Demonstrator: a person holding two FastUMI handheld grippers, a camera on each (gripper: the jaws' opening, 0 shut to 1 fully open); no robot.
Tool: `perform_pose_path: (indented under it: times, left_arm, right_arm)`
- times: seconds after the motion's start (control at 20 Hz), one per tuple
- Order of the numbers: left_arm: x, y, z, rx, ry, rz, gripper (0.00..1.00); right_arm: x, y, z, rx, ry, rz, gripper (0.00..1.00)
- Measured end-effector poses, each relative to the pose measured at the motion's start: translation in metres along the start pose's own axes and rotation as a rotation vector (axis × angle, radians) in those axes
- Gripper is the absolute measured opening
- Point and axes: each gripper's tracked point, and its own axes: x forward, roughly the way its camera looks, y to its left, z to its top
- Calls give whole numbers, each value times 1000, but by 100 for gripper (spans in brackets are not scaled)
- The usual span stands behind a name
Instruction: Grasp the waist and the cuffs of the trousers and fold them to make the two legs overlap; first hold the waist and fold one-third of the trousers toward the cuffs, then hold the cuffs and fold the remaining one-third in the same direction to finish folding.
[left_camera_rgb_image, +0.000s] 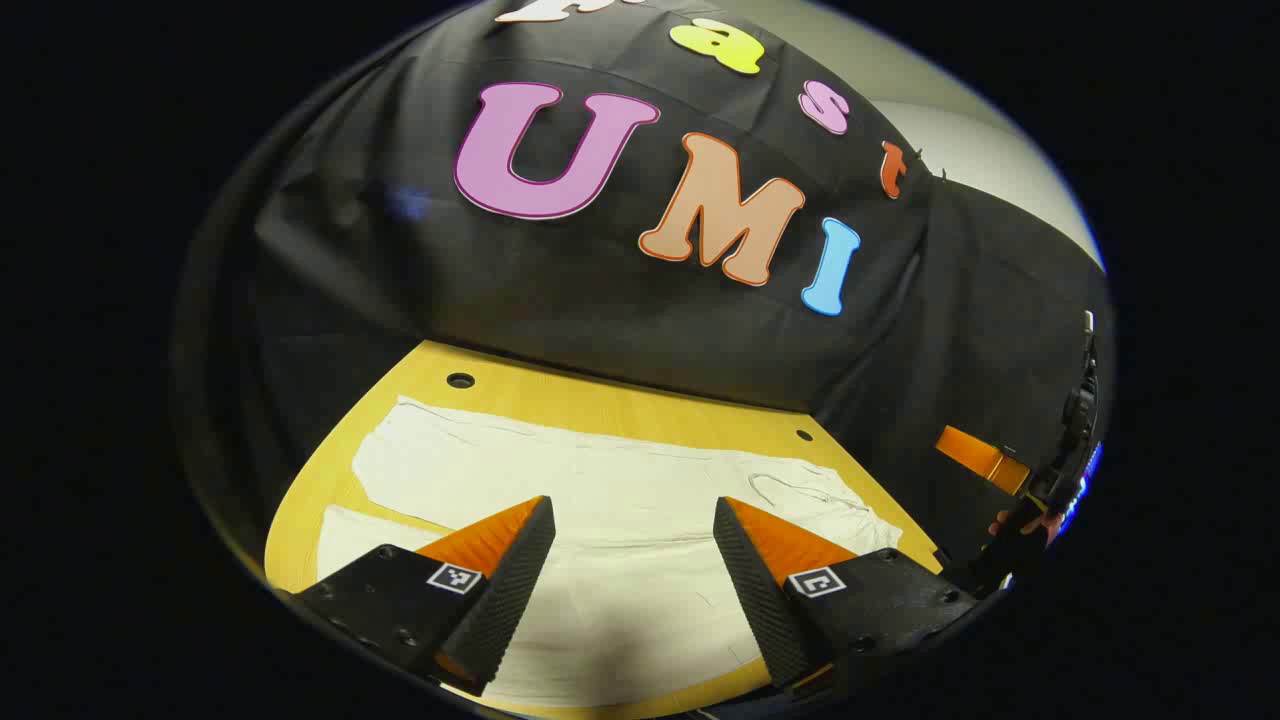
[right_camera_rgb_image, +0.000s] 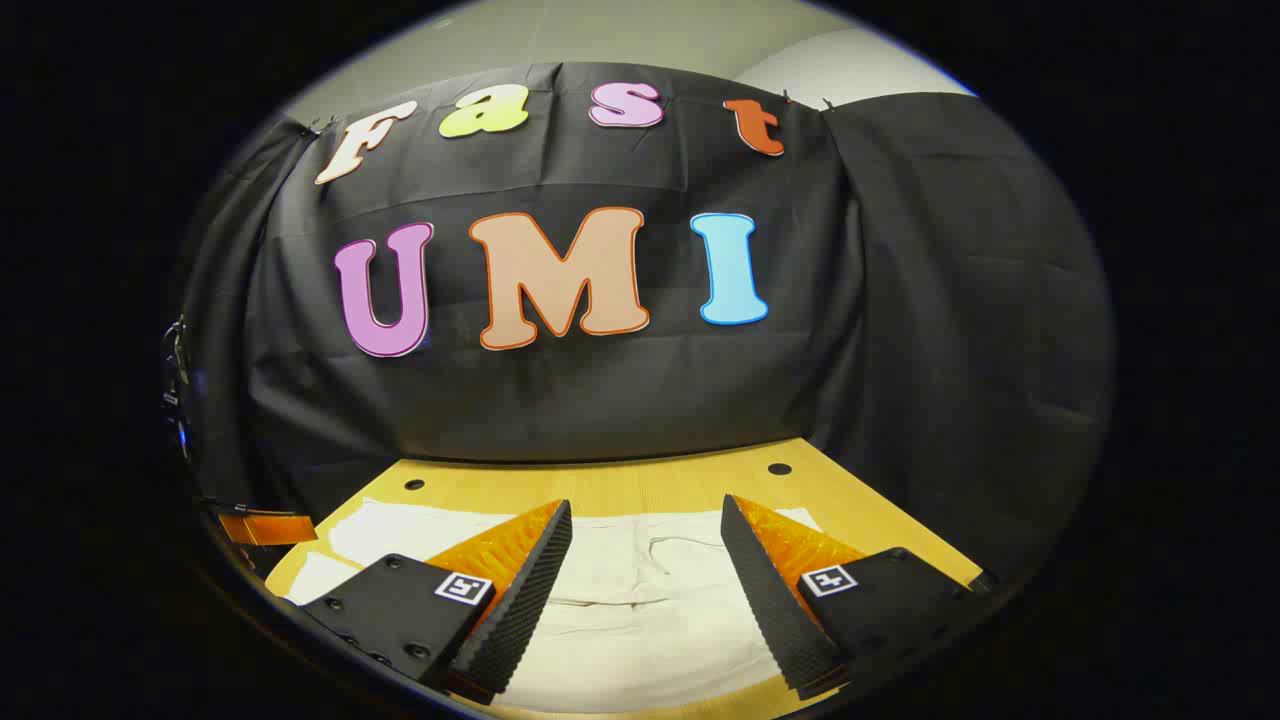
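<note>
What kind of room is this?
Probably a small work booth, not a home: a black cloth wall hangs behind a wooden table, with white trousers spread flat on it.

Left tool (left_camera_rgb_image: 634, 545) fingers spread wide — gripping nothing, right tool (right_camera_rgb_image: 646, 550) likewise spread, both angled downward

Both views are dim at the rims and brighter in the middle — light falls from above onto the worktop (left_camera_rgb_image: 600, 400) and the pale trousers (left_camera_rgb_image: 620, 500), without glare. Fisheye bending curves the edges; focus is fairly sharp, with shadows soft.
</note>
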Motion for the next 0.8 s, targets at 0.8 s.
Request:
perform_pose_path:
  times: [0.8]
  left_arm:
    - [-32, 33, -56, 28, 116, 52, 95]
  right_arm:
    - [14, -3, -18, -37, 25, 73, 96]
